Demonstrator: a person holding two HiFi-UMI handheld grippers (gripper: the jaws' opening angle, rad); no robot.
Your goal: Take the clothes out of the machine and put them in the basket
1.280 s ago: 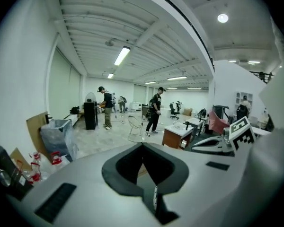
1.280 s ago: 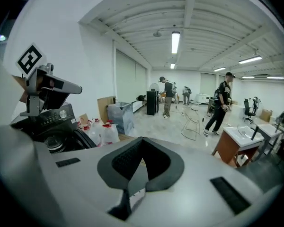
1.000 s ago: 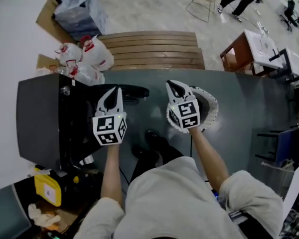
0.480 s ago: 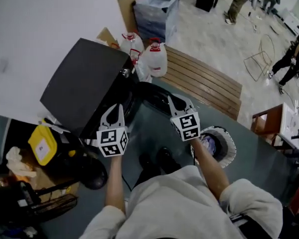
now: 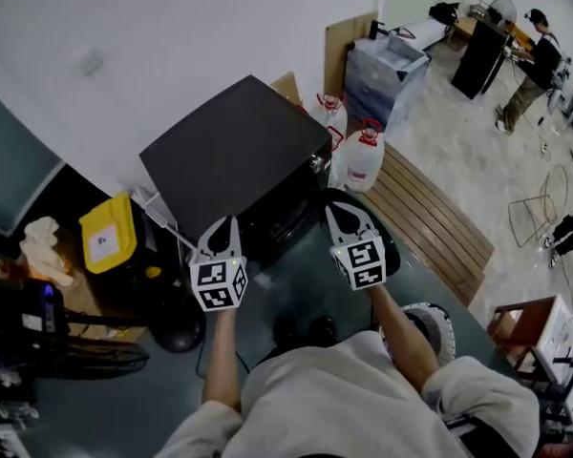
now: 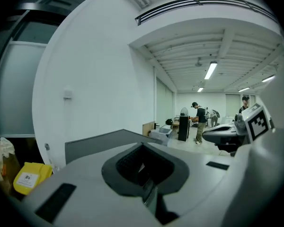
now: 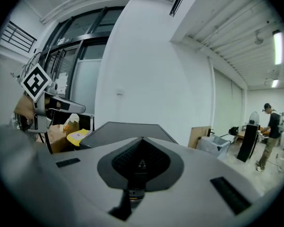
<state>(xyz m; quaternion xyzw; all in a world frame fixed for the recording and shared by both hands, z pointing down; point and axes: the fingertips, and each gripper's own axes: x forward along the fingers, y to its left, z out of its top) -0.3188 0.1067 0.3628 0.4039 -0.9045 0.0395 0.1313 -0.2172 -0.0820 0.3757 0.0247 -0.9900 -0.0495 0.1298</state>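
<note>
The black machine (image 5: 234, 151) stands against the white wall, with its dark round door (image 5: 387, 246) swung open at its front. My left gripper (image 5: 230, 220) is shut and empty, its tips over the machine's front edge. My right gripper (image 5: 330, 209) is also shut and empty, held over the open door. Both point at the machine, whose flat top shows in the left gripper view (image 6: 104, 141) and the right gripper view (image 7: 128, 126). The white lace-rimmed basket (image 5: 446, 327) sits on the floor to my right, partly hidden by my right arm. No clothes show in the machine's opening.
Two water jugs (image 5: 363, 156) stand beside the machine, with a slatted wooden bench (image 5: 430, 218) behind them. A wrapped box (image 5: 387, 70) sits farther back. A yellow container (image 5: 105, 241) and clutter lie to the left. A person (image 5: 530, 55) works at the far right.
Both grippers, still shut, have swung left from above the basket to the machine's front. The basket has dropped to the lower right, behind my right arm.
</note>
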